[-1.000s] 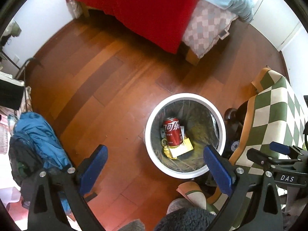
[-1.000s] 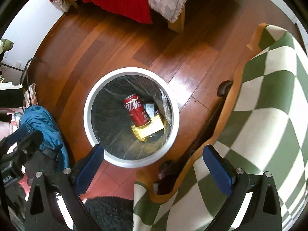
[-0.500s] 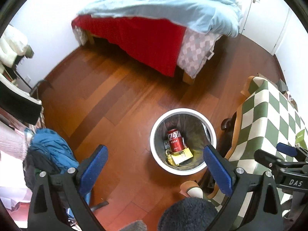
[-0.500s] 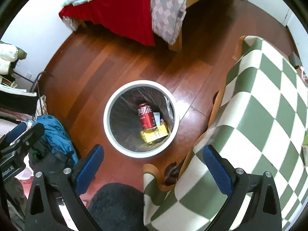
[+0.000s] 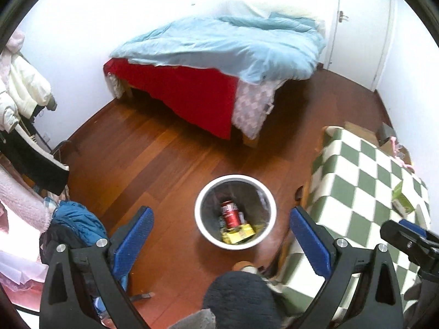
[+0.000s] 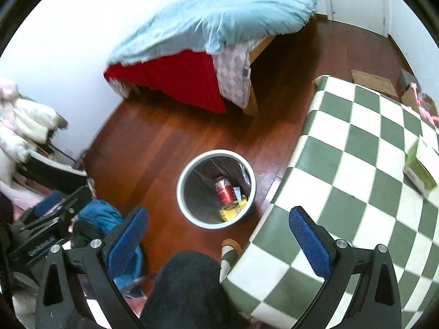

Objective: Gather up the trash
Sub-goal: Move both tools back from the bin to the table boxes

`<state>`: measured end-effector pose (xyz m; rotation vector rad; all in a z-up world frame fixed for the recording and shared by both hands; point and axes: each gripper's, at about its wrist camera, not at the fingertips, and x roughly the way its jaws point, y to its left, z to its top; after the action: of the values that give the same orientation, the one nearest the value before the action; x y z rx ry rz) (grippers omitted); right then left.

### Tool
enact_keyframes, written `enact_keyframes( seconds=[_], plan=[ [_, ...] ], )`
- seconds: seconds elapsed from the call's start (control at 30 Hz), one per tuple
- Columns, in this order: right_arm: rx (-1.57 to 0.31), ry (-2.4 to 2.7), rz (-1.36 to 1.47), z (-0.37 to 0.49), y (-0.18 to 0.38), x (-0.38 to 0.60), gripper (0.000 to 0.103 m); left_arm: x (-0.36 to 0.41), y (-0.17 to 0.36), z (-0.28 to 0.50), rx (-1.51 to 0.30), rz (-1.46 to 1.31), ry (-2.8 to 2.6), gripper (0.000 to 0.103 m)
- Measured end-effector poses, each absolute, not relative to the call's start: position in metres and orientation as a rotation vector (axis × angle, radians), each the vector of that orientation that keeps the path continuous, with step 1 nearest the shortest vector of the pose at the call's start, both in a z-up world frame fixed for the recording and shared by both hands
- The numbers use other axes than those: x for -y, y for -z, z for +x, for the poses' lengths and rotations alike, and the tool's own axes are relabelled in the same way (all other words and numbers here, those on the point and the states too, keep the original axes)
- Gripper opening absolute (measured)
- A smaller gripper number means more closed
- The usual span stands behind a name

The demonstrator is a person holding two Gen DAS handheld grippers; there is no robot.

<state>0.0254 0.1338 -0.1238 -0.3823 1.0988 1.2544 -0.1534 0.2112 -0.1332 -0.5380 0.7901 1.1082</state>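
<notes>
A white round trash bin [image 5: 204, 227] [image 6: 181, 194] stands on the wooden floor beside the checkered table. Inside it lie a red soda can [image 5: 230, 214] [image 6: 224, 192] and a yellow wrapper [image 5: 238, 235] [image 6: 231, 210]. High above the bin my left gripper [image 5: 221, 235] is open and holds nothing. My right gripper [image 6: 218, 231] is likewise open and empty, over the bin and the table's edge. On the table's far right sits a green and white carton [image 5: 401, 200] [image 6: 419, 168]. Each gripper shows at the edge of the other's view.
The green-and-white checkered table [image 5: 365, 192] [image 6: 356, 170] fills the right. A bed [image 5: 219, 63] [image 6: 208, 41] with blue duvet and red sheet stands at the back. Blue clothing [image 5: 76, 222] [image 6: 101, 216] and hanging coats [image 5: 24, 87] crowd the left. A dark furry slipper [image 5: 241, 298] [image 6: 186, 288] is below.
Both grippers have risen well away from the bin, which now looks much smaller; the bed and walls have come into view. The can and wrapper lie as before.
</notes>
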Motion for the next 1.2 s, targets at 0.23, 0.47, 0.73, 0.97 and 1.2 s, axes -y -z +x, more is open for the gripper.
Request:
enact_keyframes(
  seconds=[0.23,0.47,0.73,0.97,1.2],
  plan=[
    [-1.114,-1.197,-0.236,0.081,0.103,-0.058,0.103,-0.18,0.143,-0.065,-0.823,-0.494,-1.007,0.101],
    [-1.12,-0.971,-0.197,0.193,0.108,0.012,0.103,-0.148,0.173,0.073,-0.93,-0.445,-0.822,0.103],
    [-1.194,-0.694,-0.34,0.352,0.159,0.06,0.103,-0.12,0.226,0.202,-1.083,-0.31,-0.79,0.103],
    [-1.288,-0.596,-0.519,0.455,0.22,0.051,0.103,-0.114,0.254,0.24,-1.144,-0.286,-0.82,0.103],
    [-1.293,-0.624,-0.611,0.492,0.259,0.031,0.103,-0.117,0.252,0.25,-1.142,-0.281,-0.804,0.103]
  ],
)
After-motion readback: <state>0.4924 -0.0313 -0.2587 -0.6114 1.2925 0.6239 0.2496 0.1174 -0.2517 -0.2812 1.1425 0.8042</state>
